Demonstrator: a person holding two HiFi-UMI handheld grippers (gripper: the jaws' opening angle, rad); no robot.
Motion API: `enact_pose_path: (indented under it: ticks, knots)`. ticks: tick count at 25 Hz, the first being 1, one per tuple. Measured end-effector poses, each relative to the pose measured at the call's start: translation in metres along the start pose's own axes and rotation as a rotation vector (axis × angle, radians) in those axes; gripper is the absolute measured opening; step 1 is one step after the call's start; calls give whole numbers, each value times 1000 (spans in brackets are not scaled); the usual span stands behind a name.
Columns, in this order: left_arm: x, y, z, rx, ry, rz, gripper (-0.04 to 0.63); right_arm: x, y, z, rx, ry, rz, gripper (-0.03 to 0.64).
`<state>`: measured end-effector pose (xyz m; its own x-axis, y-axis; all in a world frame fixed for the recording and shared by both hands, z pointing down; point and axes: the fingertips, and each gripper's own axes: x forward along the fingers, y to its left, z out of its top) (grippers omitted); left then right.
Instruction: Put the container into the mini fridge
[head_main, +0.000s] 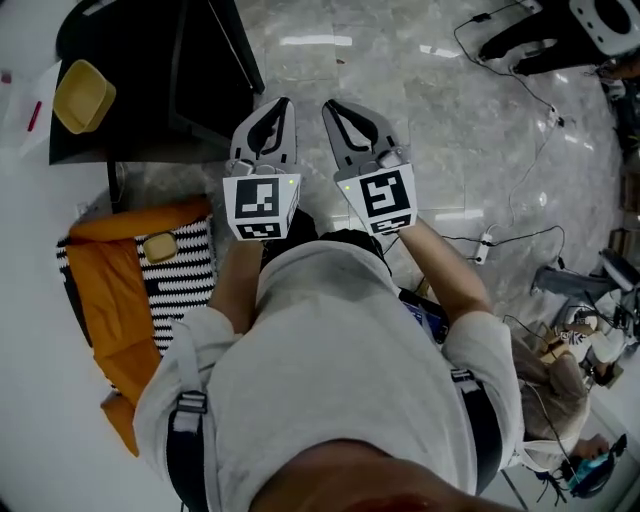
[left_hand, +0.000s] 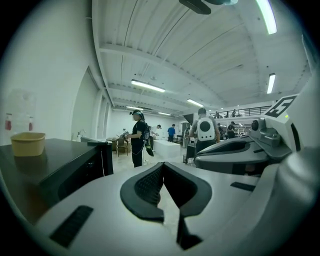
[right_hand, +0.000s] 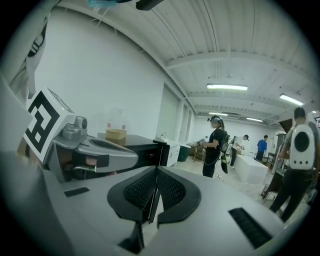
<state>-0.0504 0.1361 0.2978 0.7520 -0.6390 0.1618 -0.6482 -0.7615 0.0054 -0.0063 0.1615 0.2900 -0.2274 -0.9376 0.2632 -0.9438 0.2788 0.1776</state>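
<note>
Black ribbed pads (left_hand: 146, 186) of the left gripper (left_hand: 162, 167) are clenched together with nothing between them. The right gripper (right_hand: 156, 171) has its jaws closed the same way and is also empty. Both are held side by side, close together, above the grey stone floor (head_main: 400, 60).

The container (head_main: 83, 95), a yellow open-topped tub, stands on top of the black fridge (head_main: 130, 50), ahead and to the left, well apart from both sets of jaws. A dark panel (head_main: 215, 70) beside the fridge appears to be its door, standing open.

Procedure, as judged for the approach step:
1. Open one set of jaws before reaching the tub.
2. Bring them in level, one jaw inside the wall and one outside.
3. Close lightly, since the wall looks thin and may flex.
4. Lift clear of the top, then lower in front of the opening and slide the tub in upright.
5. Use the free gripper to steady the door if it swings.

Markings: the marker cubes (head_main: 262, 205) carry black-and-white square patterns only. No brand or label is legible on the tub or the fridge.
</note>
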Motion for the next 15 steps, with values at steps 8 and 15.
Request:
enact_pose_path:
  ticks: [8,15]
  knots:
    - [20,32,6,74,74,24,12,34,-5,16,-47,20,52,40]
    - [37,77,22,111,81,132,12,91,-3,42,-64,-35,183,40]
